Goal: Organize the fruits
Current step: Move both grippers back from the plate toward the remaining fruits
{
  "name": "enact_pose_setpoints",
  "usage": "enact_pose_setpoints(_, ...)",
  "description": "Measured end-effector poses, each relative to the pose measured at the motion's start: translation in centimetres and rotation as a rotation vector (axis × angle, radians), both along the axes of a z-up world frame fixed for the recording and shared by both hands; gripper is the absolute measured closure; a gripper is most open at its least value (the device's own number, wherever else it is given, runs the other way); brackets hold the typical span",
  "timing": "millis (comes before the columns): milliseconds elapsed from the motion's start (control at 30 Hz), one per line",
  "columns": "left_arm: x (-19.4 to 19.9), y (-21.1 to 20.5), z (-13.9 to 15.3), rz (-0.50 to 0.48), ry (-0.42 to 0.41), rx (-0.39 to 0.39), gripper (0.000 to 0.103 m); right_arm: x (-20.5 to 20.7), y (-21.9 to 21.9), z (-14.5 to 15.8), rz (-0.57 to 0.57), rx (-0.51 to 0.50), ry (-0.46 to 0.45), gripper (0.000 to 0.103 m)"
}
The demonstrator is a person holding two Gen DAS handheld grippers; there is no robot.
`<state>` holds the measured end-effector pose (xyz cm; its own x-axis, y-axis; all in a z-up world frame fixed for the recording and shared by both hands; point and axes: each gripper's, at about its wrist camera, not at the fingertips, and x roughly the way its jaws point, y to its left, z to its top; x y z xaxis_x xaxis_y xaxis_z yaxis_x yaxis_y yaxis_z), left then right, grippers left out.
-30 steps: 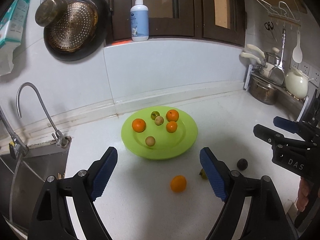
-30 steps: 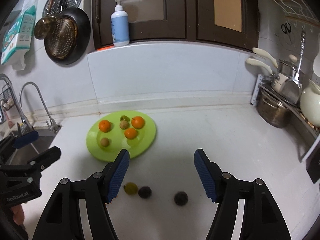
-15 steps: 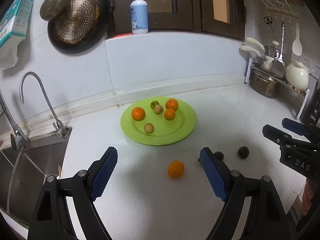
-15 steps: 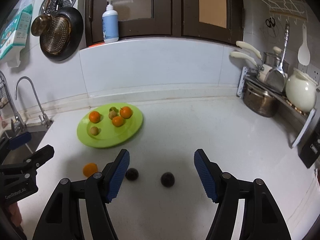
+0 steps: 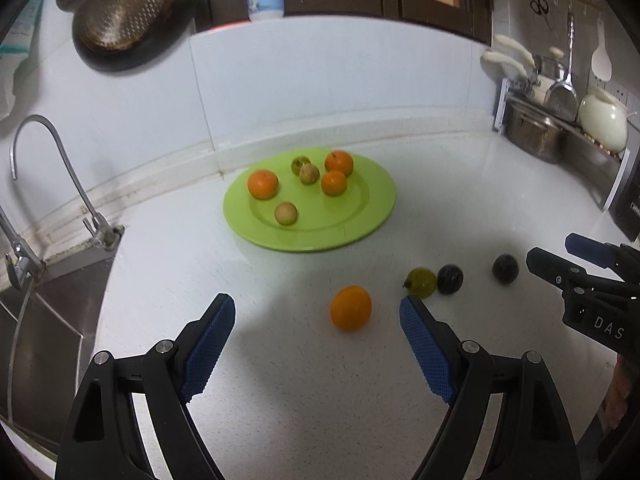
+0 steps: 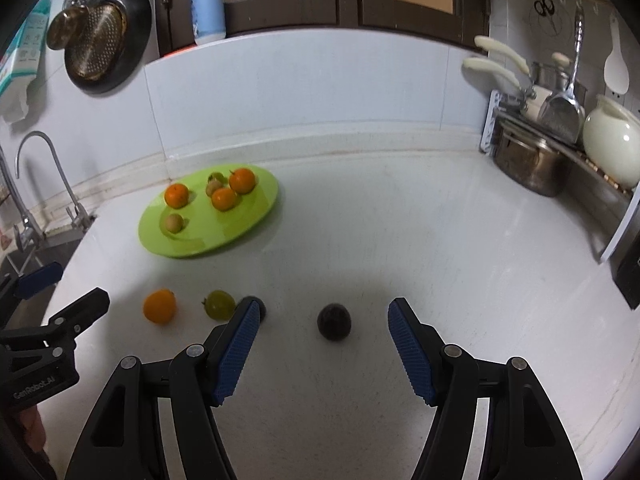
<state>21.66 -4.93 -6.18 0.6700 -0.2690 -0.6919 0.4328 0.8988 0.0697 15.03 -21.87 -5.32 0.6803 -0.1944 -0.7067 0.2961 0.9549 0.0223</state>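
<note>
The white worktop point(image 5: 280, 360) carries everything, with a sink and curved tap point(image 5: 52, 176) at its left end and a steel pot point(image 6: 528, 160) on a rack at the right. A lime-green plate point(image 5: 360, 216) sits near the back wall and holds three oranges point(image 5: 263, 184) and three small pale or greenish fruits point(image 5: 286, 213).

The left gripper point(image 5: 316, 320) hangs above the worktop with its jaws spread wide, holding nothing; its blue ribbed pads point(image 5: 208, 344) touch no fruit. A loose orange point(image 5: 350, 307) lies on the worktop between and just ahead of those pads, clear of both. The right gripper point(image 6: 320, 328) is likewise wide apart and empty, and a dark round fruit point(image 6: 334, 321) lies between its fingertips without touching either.

Between the two loose pieces lie a yellow-green fruit point(image 6: 219, 303) and a second dark fruit point(image 5: 450, 279), side by side and seemingly touching; in the right wrist view the second one is mostly hidden behind the gripper's left pad.

On the wall hang a dark pan point(image 6: 104, 36) with a perforated strainer, and a white-and-blue pump bottle point(image 6: 207, 6) stands on the ledge; its label is too blurred to read.

White lettering reads "DAS" on the right gripper's body in the left wrist view, and "GenRobot.AI" on the left gripper's body in the right wrist view.
</note>
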Motion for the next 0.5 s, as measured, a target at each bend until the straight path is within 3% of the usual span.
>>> enact_pose_setpoints(233, 1.1, -0.9, -2.2, -0.012, 0.045, 0.029, 0.02, 0.8, -0.8, -2.1, -0.003, 0.028, 0.039, 0.036)
enact_pose_setpoints(500, 2.6, -1.9, -3.7, -0.026, 0.101, 0.034, 0.033, 2.1, -1.8, -3.8, 0.006, 0.081, 0.079, 0.047)
